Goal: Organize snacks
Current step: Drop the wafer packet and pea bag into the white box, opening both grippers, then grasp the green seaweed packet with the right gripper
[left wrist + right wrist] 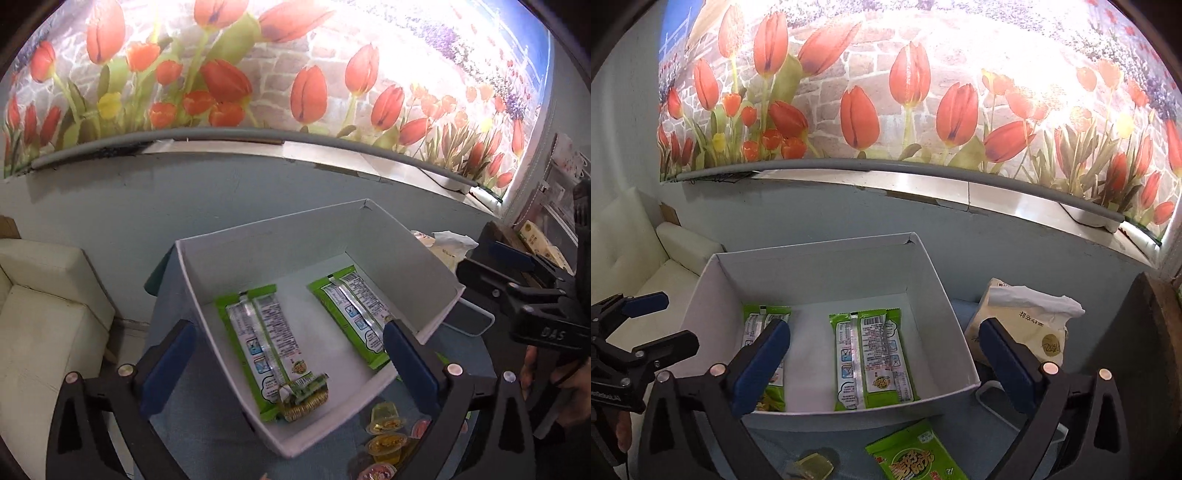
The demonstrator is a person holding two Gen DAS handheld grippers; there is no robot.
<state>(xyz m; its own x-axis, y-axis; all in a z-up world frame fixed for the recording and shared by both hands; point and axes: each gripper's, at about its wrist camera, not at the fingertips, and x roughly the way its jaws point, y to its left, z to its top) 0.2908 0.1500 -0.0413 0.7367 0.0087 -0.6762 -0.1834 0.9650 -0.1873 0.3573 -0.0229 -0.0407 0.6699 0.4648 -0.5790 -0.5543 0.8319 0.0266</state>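
Note:
A white open box (229, 258) (812, 258) stands on the blue table. Two green snack packets lie flat inside it, one on the left (262, 339) (757, 328) and one on the right (354, 310) (871, 358). A small coin-like snack roll (306, 402) rests on the left packet's near end. My left gripper (291, 373) is open and empty above the box's near side. My right gripper (882, 362) is open and empty above the box front. A third green packet (916, 458) lies on the table before the box.
Several jelly cups (388, 439) (812, 469) lie on the table near the box. A tissue pack (1027, 325) (454, 247) stands right of the box. A white sofa (44, 325) is on the left. A wall with a ledge is behind.

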